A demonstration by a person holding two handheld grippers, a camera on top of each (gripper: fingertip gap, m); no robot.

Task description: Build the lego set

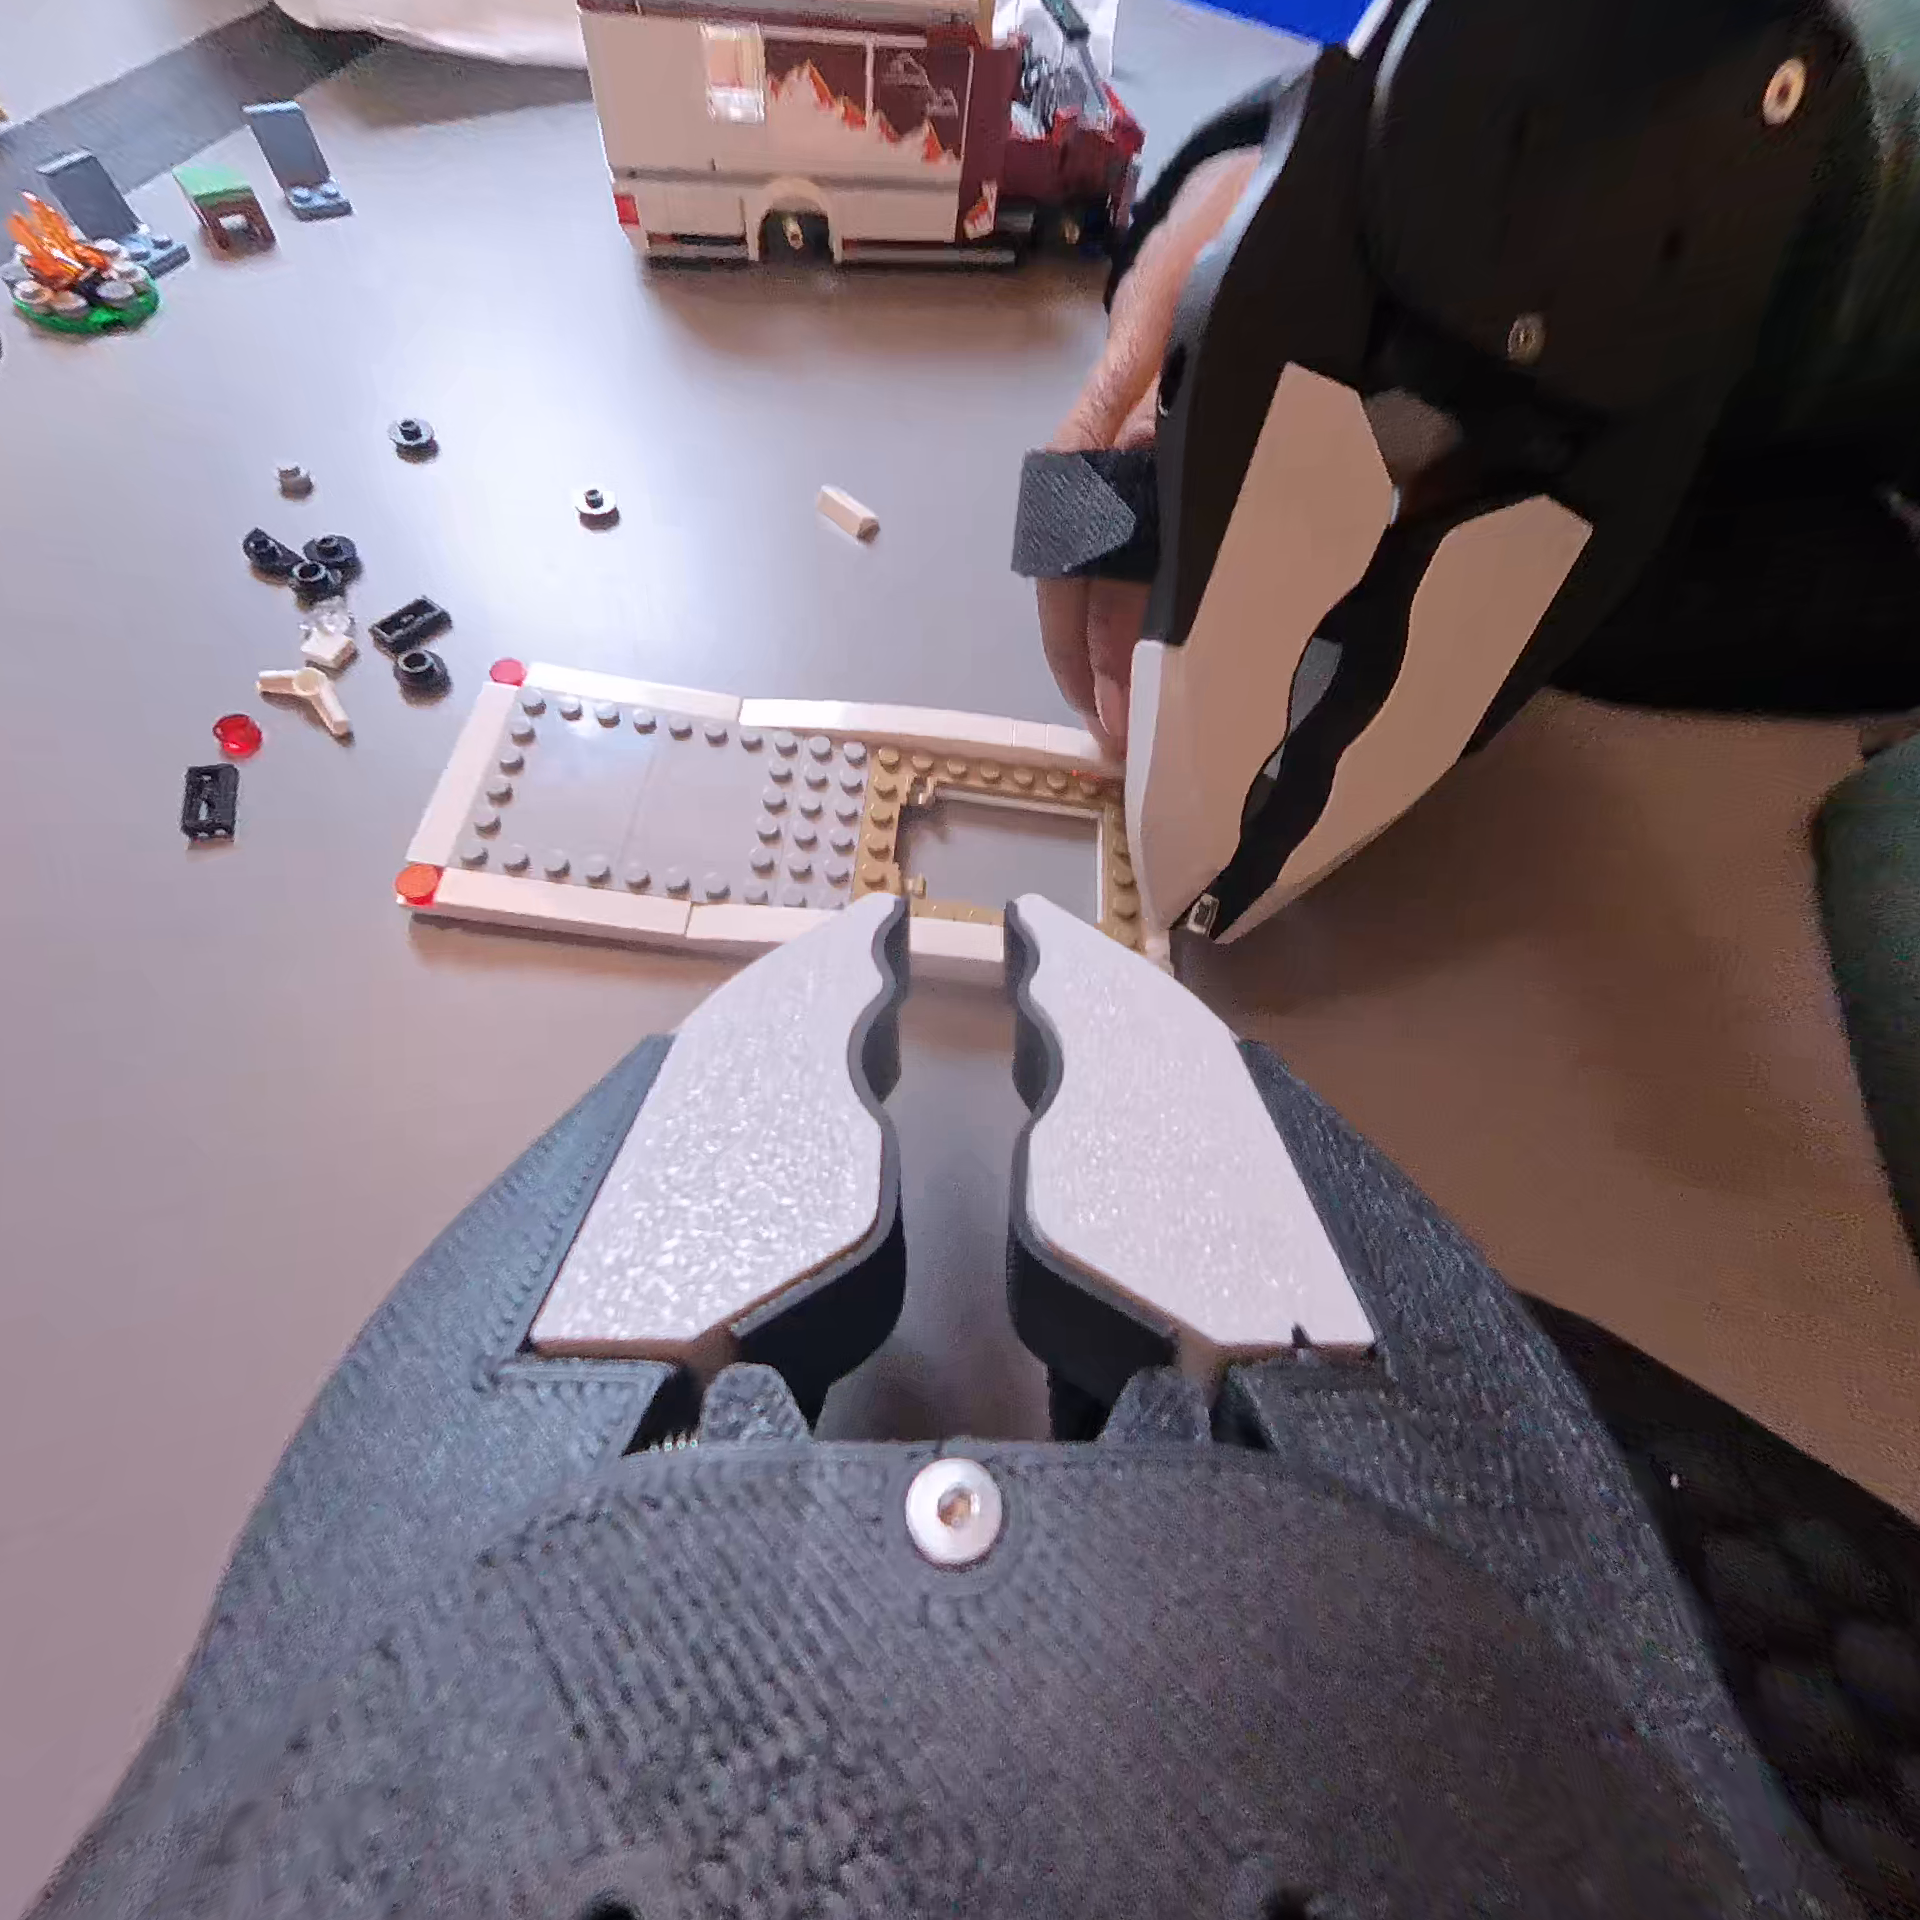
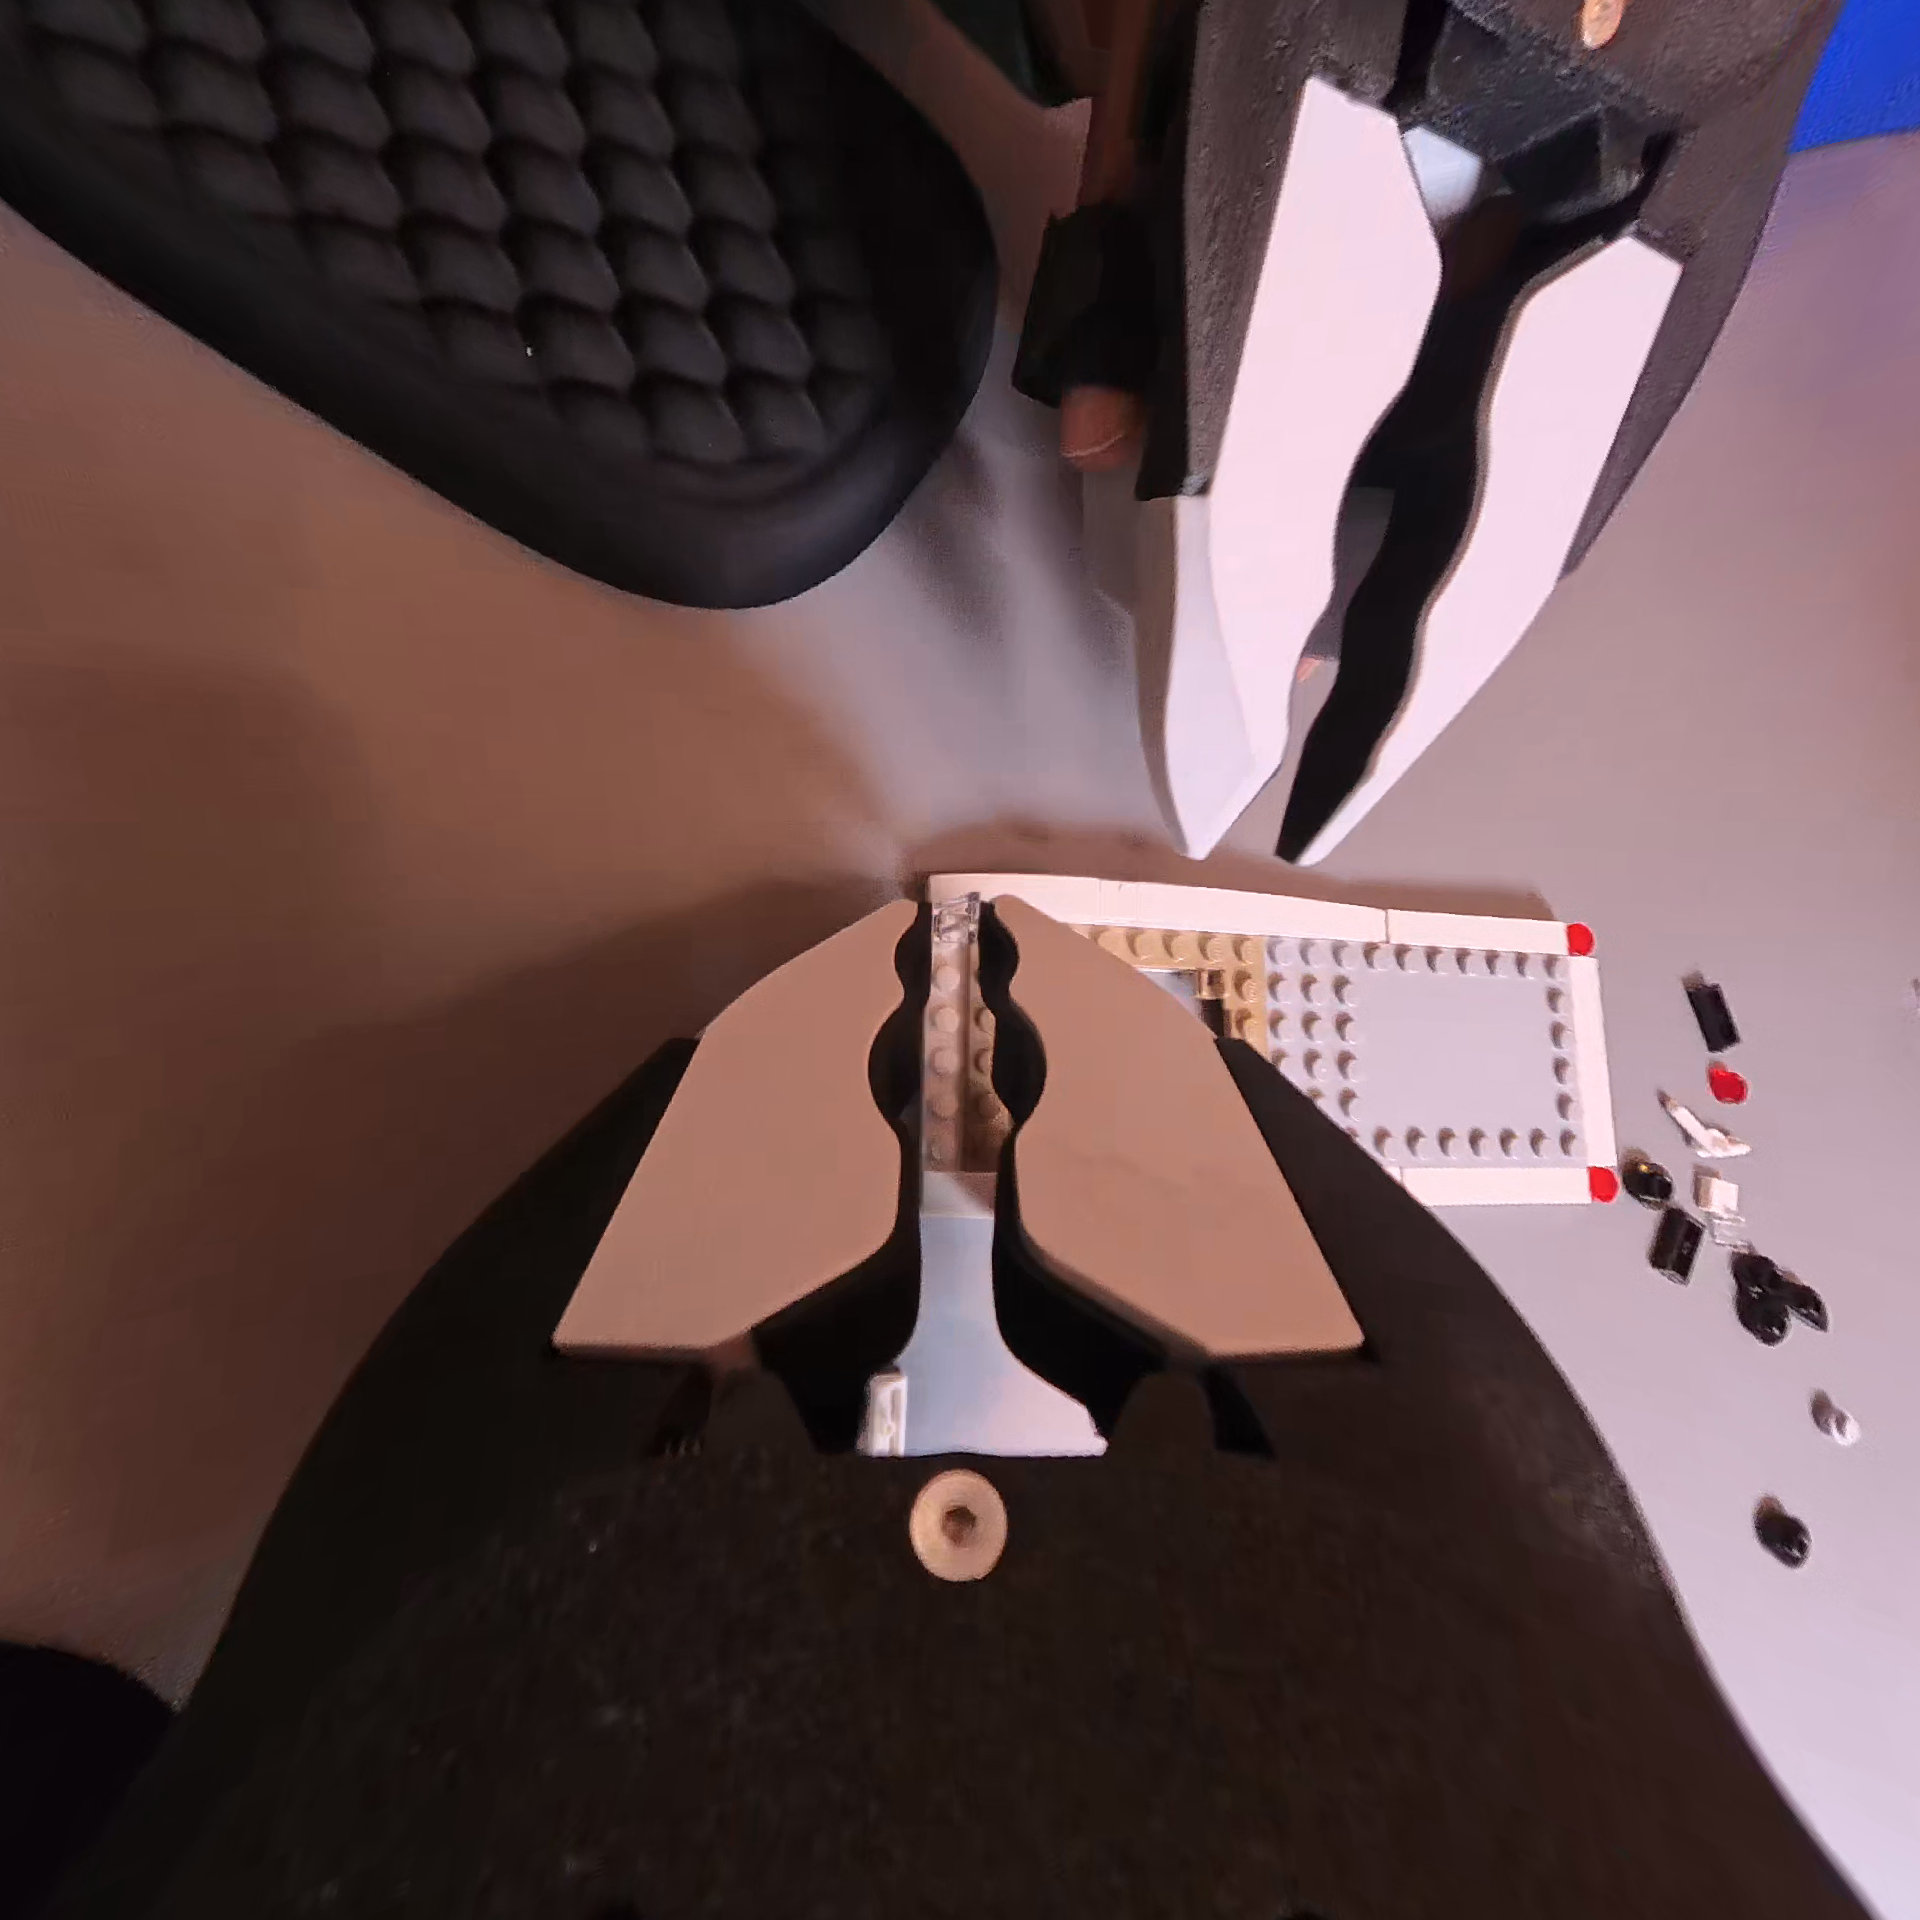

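Observation:
A flat brick assembly (image 1: 623, 790) lies on the table: a grey studded plate with a white border and a tan frame (image 1: 883, 810) at one end. It also shows in the right wrist view (image 2: 1455, 1039). My right gripper (image 2: 956, 914) is shut on a small clear brick piece (image 2: 957, 920) and holds it over the corner of the tan frame. The left wrist view shows this gripper (image 1: 1195, 925) with the piece (image 1: 1203, 914) at its tips. My left gripper (image 1: 958, 920) is open with nothing in it, its tips at the assembly's near white edge. It also shows in the right wrist view (image 2: 1252, 847).
A toy camper van (image 1: 831, 135) stands at the back. Several small loose black, white and red parts (image 1: 332, 582) lie left of the assembly, and a brick campfire (image 1: 73, 270) sits far left. A black padded chair seat (image 2: 468, 260) is off the table edge. A hand (image 1: 1101, 416) grips the right tool. The tips of one gripper are about 5 cm away from the tips of the other.

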